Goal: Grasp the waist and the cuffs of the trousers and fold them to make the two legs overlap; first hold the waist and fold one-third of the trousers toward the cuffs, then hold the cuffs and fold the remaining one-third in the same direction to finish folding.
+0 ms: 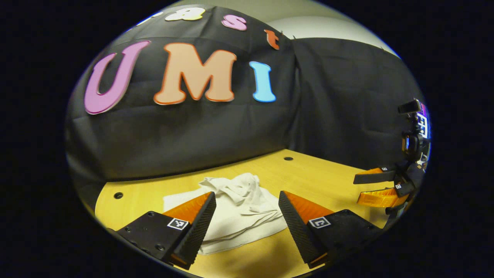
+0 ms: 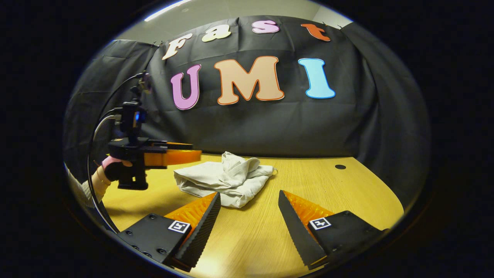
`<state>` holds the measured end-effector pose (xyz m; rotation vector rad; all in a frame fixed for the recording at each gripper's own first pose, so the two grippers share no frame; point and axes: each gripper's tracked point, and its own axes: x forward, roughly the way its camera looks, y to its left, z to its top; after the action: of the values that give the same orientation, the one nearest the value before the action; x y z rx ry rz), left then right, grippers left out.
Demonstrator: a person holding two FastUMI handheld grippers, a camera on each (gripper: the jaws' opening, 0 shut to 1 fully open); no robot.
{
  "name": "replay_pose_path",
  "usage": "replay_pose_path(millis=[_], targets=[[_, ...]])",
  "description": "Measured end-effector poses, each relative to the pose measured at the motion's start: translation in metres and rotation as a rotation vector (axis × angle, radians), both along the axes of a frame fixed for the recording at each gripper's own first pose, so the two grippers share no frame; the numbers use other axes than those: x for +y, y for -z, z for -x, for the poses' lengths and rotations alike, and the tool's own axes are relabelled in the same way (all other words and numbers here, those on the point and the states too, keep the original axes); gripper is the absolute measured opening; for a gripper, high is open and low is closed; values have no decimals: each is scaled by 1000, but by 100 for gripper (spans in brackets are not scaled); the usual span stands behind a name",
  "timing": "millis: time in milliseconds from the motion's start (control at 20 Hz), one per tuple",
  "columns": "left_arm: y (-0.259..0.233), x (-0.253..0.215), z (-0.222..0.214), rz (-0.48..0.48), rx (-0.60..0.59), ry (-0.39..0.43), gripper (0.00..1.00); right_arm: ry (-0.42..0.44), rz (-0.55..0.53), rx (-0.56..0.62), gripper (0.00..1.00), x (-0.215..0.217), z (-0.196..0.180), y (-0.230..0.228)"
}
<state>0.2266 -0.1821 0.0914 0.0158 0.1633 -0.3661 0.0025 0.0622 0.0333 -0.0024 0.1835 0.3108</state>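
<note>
Off-white trousers (image 1: 235,206) lie in a loose, crumpled bundle on the wooden table (image 1: 316,173). In the left gripper view my left gripper (image 1: 247,210) hangs open just above and in front of the bundle, nothing between its fingers. The right gripper (image 1: 359,189) shows at the far right of that view, held above the table with its fingers apart. In the right gripper view the trousers (image 2: 227,177) rest a little beyond my open right gripper (image 2: 249,212), and the left gripper (image 2: 193,154) is held by a hand (image 2: 110,168) just left of the bundle.
The black cloth wall (image 1: 193,135) closes the back and sides of the table. Small dark holes (image 2: 340,166) dot the tabletop near its back edge. Bare wood lies to the right of the trousers and in front of them.
</note>
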Motion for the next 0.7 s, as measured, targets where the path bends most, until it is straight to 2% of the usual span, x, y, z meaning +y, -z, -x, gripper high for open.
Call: replay_pose_path(millis=[250, 350, 400, 450, 700], targets=[[8, 68, 43, 100, -54, -254, 98, 44, -7, -58, 96, 2, 0, -10], [32, 83, 64, 132, -64, -316, 96, 54, -12, -78, 96, 3, 5, -13], [43, 88, 69, 145, -57, -344, 95, 61, -10, -89, 92, 3, 8, -13], [49, 96, 76, 150, -56, -372, 95, 66, -4, -101, 96, 2, 9, -14], [79, 125, 105, 155, -59, -513, 95, 80, 28, -107, 95, 5, 13, -5]])
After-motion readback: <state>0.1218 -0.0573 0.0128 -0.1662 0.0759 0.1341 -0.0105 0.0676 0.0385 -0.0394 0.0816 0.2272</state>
